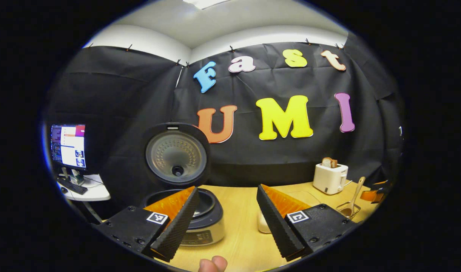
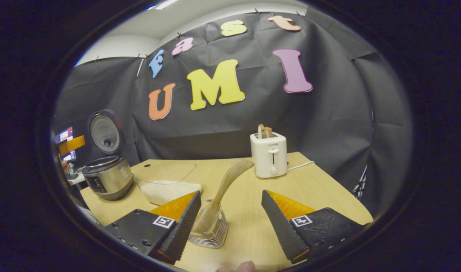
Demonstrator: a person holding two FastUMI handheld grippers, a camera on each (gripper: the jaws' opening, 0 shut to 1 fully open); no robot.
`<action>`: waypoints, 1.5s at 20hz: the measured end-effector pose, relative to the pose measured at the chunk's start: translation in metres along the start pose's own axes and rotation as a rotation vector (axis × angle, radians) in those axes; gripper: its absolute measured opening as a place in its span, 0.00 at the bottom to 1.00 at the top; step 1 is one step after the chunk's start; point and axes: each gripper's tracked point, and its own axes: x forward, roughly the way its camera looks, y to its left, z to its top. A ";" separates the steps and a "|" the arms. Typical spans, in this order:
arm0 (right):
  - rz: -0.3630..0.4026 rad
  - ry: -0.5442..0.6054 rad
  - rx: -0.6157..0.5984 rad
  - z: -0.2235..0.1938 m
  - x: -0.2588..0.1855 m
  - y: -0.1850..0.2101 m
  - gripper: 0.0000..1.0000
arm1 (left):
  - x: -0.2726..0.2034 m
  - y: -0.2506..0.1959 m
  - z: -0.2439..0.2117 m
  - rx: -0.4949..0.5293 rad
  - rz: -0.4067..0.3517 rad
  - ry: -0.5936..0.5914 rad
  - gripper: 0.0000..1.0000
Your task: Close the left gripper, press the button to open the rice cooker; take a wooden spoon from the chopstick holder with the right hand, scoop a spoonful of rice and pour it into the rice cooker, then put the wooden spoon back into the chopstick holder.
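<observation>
Left hand-held gripper (image 1: pixel 226 223) hovering with its jaws spread wide, gripping nothing, above the wooden surface (image 1: pixel 241 241) in front of the rice cooker (image 1: pixel 200 219), whose lid (image 1: pixel 176 155) is standing upright and open. Right hand-held gripper (image 2: pixel 230 226) likewise hanging open and empty, just short of the chopstick holder (image 2: pixel 211 230); the wooden spoon (image 2: pixel 224 189) is standing in that holder, its handle leaning up to the right. A clear container of rice (image 2: pixel 170 189) is lying between cooker and holder; a white toaster (image 2: pixel 269 155) is standing near the back wall
</observation>
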 end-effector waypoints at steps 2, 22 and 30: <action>0.014 0.030 0.018 -0.001 0.012 0.004 0.96 | -0.003 -0.007 -0.010 0.030 -0.032 -0.004 0.98; 0.109 0.085 0.164 0.015 0.052 0.030 0.00 | -0.002 0.008 -0.037 -0.018 -0.025 0.080 0.98; 0.082 -0.031 0.024 0.063 0.021 0.045 0.00 | -0.004 0.020 -0.030 -0.007 -0.013 0.065 0.98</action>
